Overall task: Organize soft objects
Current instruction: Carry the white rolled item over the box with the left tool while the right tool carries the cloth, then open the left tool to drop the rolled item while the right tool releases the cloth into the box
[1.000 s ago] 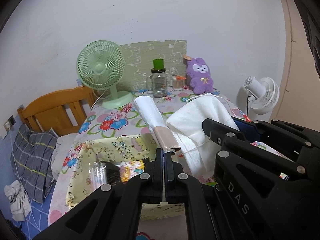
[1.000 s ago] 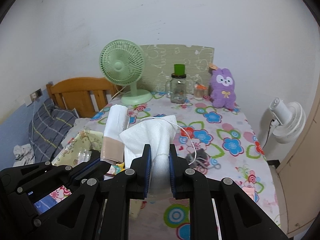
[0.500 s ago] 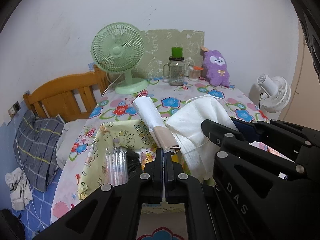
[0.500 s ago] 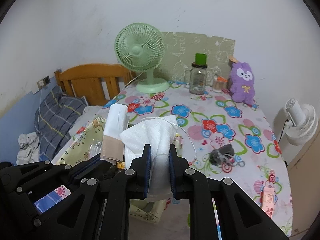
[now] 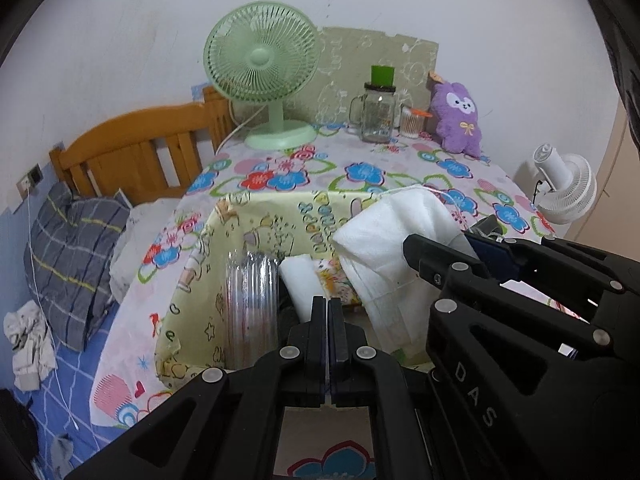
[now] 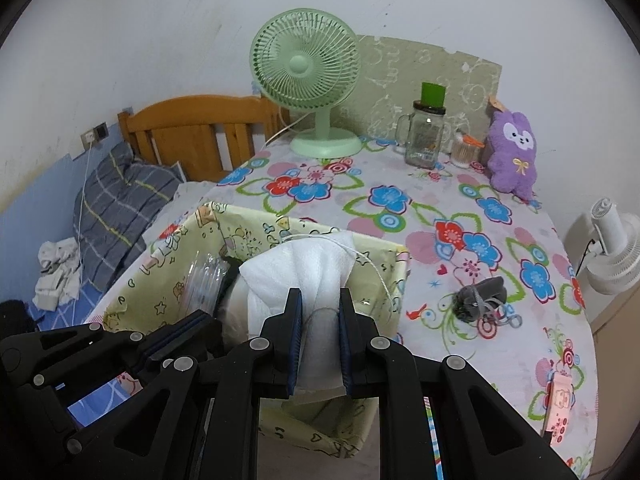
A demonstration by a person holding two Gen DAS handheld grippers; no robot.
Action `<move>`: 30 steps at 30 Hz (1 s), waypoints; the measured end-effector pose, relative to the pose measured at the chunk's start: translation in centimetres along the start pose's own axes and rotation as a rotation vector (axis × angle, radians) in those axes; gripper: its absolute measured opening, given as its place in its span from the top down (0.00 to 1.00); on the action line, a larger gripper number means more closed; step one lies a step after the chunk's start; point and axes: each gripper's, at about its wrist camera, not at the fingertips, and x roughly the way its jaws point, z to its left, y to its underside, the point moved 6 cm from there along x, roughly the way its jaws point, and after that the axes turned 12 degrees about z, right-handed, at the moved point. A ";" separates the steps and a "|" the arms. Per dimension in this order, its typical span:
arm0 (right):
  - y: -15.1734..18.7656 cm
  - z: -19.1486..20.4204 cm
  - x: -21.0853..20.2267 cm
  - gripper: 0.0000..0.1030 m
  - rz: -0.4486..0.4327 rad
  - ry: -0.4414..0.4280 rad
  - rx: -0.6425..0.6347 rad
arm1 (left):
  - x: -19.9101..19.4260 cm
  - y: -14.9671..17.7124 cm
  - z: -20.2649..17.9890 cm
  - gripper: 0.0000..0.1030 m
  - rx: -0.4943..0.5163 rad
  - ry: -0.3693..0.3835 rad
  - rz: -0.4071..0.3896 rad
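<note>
A yellow patterned fabric basket [image 5: 256, 216] [image 6: 240, 224] stands at the near left of the flowered table. My right gripper [image 6: 319, 304] is shut on a white folded cloth [image 6: 304, 264] [image 5: 396, 232] with a thin string, held over the basket's right side. My left gripper [image 5: 328, 304] is shut on the edge of a white rolled cloth [image 5: 300, 280] that reaches down into the basket. A clear plastic sleeve [image 5: 250, 296] lies inside the basket.
A green desk fan [image 6: 308, 64], a glass jar [image 6: 426, 136], a cotton swab cup [image 6: 464, 152] and a purple plush [image 6: 514, 152] stand at the back. A grey hair-tie bundle [image 6: 480, 296] lies right of the basket. A white fan [image 6: 612, 248] stands off the table's right edge. A bed is on the left.
Both grippers moved forward and down over the basket with their cloths. The rolled cloth, earlier sticking up above the basket, now lies lower inside it.
</note>
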 end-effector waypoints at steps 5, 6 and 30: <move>-0.1 0.3 0.7 0.82 0.017 -0.004 -0.002 | 0.8 -0.1 0.5 0.95 -0.009 0.004 0.031; -0.2 0.3 0.9 0.82 0.019 -0.005 -0.001 | 0.8 -0.1 0.5 0.89 -0.010 0.002 0.034; -2.6 1.1 4.1 0.41 0.037 -0.087 -0.014 | 2.4 -1.6 1.9 0.29 -0.017 -0.058 0.050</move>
